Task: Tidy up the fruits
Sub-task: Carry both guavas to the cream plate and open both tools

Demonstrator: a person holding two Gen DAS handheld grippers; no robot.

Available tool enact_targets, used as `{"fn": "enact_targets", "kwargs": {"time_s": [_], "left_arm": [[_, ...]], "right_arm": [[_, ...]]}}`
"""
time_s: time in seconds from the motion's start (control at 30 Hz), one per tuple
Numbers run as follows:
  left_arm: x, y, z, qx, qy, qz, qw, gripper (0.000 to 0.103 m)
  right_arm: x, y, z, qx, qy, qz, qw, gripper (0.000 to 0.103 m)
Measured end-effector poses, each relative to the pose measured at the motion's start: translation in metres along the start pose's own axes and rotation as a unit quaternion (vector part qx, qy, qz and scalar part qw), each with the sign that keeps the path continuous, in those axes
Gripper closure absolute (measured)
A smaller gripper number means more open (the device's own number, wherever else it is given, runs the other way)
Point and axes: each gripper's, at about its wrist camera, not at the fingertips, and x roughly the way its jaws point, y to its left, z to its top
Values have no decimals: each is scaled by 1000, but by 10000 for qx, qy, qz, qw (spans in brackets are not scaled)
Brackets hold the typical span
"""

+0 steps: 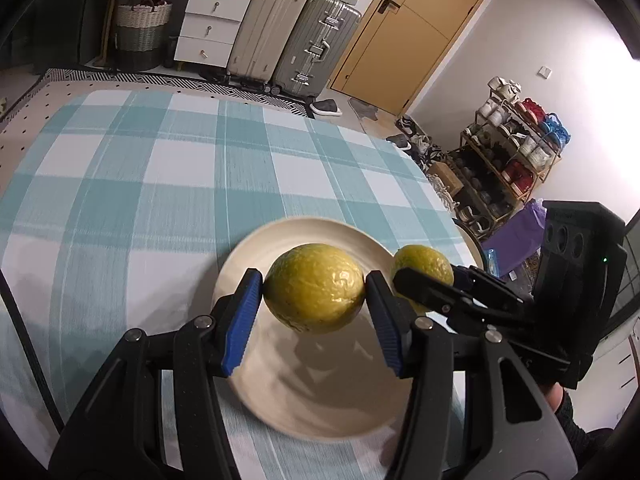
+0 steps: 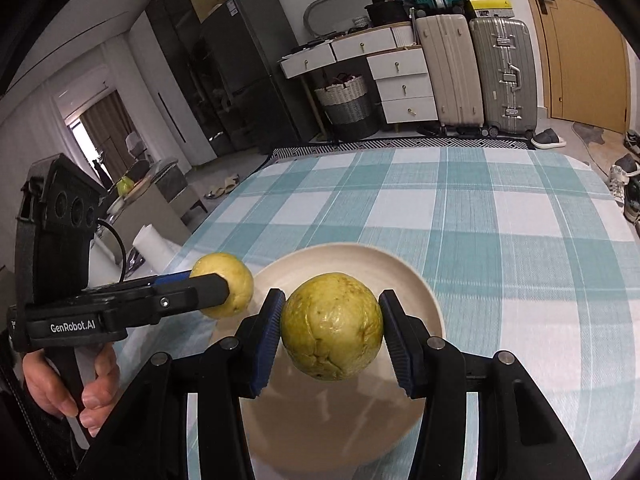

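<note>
The left gripper (image 1: 314, 292) is clamped on a yellow-green guava (image 1: 314, 288), its blue pads pressed against both flanks, and the fruit hangs clear above the cream plate (image 1: 256, 376) on the checked tablecloth (image 1: 160, 168). The right gripper (image 2: 331, 328) pinches a second guava (image 2: 332, 326) the same way, over the same plate. Each fruit fills its jaws, so neither gripper has room to spare. Judging by the task, both go onto the plate; lower them one at a time, each to its own side, so they do not knock together. Set the fruit on the dish before easing the jaws apart, since a round fruit will roll. How high each hangs is hard to judge through the fisheye lens.
</note>
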Motion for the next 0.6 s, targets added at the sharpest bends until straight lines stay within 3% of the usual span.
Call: {"fn": "enact_targets", "kwargs": {"time_s": [0.2,0.6], "left_arm": [[31,10,16,-124,204,-214,9995,52],[71,20,22,-284,418,-256,9984,52]], "right_arm": [[26,-9,11,38,105,-29,9999,54],[59,-9,5,-197,350,-236,9989,53]]}}
